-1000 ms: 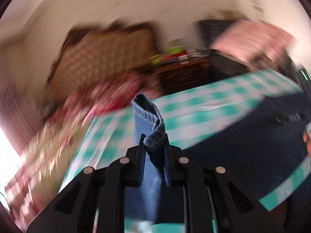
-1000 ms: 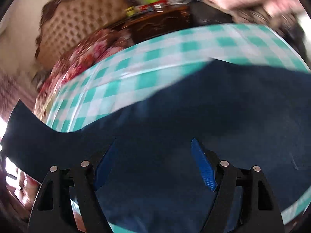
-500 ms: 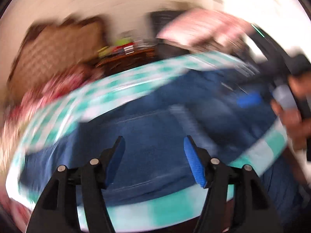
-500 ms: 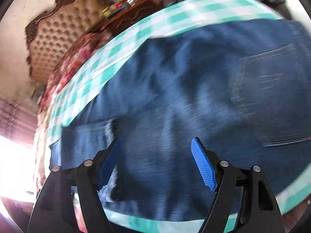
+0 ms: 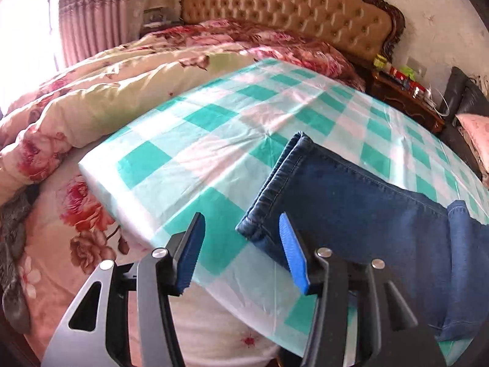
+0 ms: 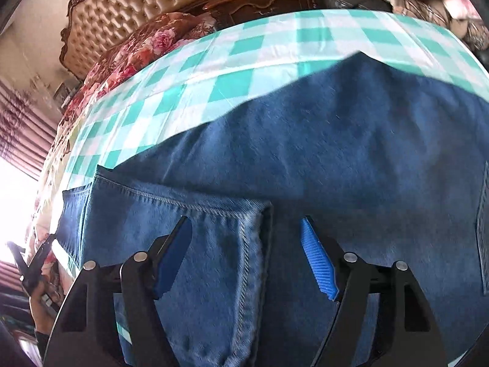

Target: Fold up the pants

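Left claw (image 5: 241,244): jaws apart, just been closing a bit, nothing gripped, its right pad at the hem corner of the dark blue denim pants (image 5: 351,202). Pants lie on the teal-and-white checked counter (image 5: 214,140). Right claw (image 6: 246,257): jaws wide, just narrowed slightly, empty, above a folded-over hem.

Left gripper (image 5: 241,244) – fingers apart, just been closing, nothing between; right gripper (image 6: 246,255) – fingers apart, just been closing.

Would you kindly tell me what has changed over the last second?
The left gripper let go of the jeans' hem, swung to their folded edge, jaws just closing slightly, nothing between. The right gripper stays open over the jeans on the checked cloth.
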`<state>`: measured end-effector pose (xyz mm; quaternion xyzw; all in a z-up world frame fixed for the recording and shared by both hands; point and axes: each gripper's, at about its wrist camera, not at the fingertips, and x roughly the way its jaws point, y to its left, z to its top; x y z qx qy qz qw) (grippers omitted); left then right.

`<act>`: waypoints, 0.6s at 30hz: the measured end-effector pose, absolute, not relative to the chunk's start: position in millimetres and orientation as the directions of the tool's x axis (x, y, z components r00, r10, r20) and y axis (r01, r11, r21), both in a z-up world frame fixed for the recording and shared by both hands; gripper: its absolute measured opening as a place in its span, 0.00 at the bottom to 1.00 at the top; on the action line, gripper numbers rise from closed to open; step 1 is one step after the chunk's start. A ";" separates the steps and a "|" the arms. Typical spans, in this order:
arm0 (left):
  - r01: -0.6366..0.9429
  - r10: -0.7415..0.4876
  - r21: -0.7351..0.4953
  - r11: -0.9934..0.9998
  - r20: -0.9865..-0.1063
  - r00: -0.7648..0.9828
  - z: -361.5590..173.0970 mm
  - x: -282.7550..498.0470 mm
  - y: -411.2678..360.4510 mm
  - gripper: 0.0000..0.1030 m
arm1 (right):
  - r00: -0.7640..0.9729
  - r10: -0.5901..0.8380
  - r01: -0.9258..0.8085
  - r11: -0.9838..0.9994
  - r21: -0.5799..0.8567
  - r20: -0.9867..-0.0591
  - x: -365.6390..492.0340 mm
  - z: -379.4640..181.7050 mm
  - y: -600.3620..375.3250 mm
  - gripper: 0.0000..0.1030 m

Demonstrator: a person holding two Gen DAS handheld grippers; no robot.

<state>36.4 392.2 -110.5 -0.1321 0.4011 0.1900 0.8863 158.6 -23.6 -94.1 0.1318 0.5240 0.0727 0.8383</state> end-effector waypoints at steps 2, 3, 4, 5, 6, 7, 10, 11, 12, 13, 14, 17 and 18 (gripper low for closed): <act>-0.431 0.241 -0.050 0.901 -0.768 0.594 -112.5 38.0 399.0 0.40 | 0.435 0.253 0.010 0.958 0.286 -0.864 164.8 -95.6 -21.9 0.66; -0.418 0.223 -0.057 0.907 -0.777 0.589 -116.1 40.1 400.4 0.33 | 0.435 0.246 0.006 0.961 0.276 -0.866 167.7 -96.7 -19.8 0.66; -0.397 0.202 -0.058 0.916 -0.789 0.580 -119.6 44.4 397.2 0.23 | 0.437 0.237 0.004 0.964 0.265 -0.868 169.4 -96.8 -18.2 0.66; -0.393 0.211 -0.042 0.919 -0.789 0.577 -119.5 45.4 394.1 0.21 | 0.438 0.232 0.000 0.966 0.258 -0.869 170.9 -97.0 -16.5 0.66; -0.388 0.208 -0.040 0.921 -0.790 0.577 -119.9 45.6 390.8 0.20 | 0.437 0.239 -0.007 0.965 0.263 -0.867 172.1 -97.4 -15.6 0.66; -0.385 0.196 -0.055 0.921 -0.789 0.582 -119.8 44.9 391.1 0.19 | 0.436 0.245 -0.013 0.964 0.266 -0.866 172.0 -97.0 -15.0 0.65; -0.376 0.169 -0.091 0.922 -0.779 0.603 -116.3 43.3 392.4 0.16 | 0.439 0.236 -0.024 0.967 0.252 -0.867 175.6 -97.4 -14.5 0.53; -0.371 0.168 -0.093 0.924 -0.773 0.612 -112.6 42.1 391.8 0.16 | 0.441 0.224 -0.021 0.971 0.240 -0.869 177.0 -97.3 -15.2 0.41; -0.367 0.170 -0.093 0.926 -0.764 0.622 -107.4 40.6 390.7 0.16 | 0.443 0.207 -0.012 0.974 0.226 -0.872 178.6 -97.3 -17.3 0.33; -0.365 0.171 -0.094 0.926 -0.756 0.631 -101.9 39.7 389.8 0.15 | 0.438 0.210 -0.006 0.973 0.231 -0.874 179.3 -97.9 -20.5 0.19; -0.363 0.174 -0.096 0.927 -0.748 0.640 -95.9 38.5 388.0 0.15 | 0.432 0.241 -0.004 0.964 0.265 -0.869 180.4 -98.9 -25.2 0.16; -0.352 0.202 -0.065 0.934 -0.716 0.668 -71.4 37.3 376.2 0.15 | 0.443 0.231 -0.020 0.968 0.248 -0.866 178.6 -96.1 -23.9 0.14; -0.342 0.219 -0.039 0.939 -0.698 0.682 -58.8 36.4 367.0 0.15 | 0.448 0.226 -0.022 0.970 0.241 -0.865 178.2 -94.7 -23.3 0.14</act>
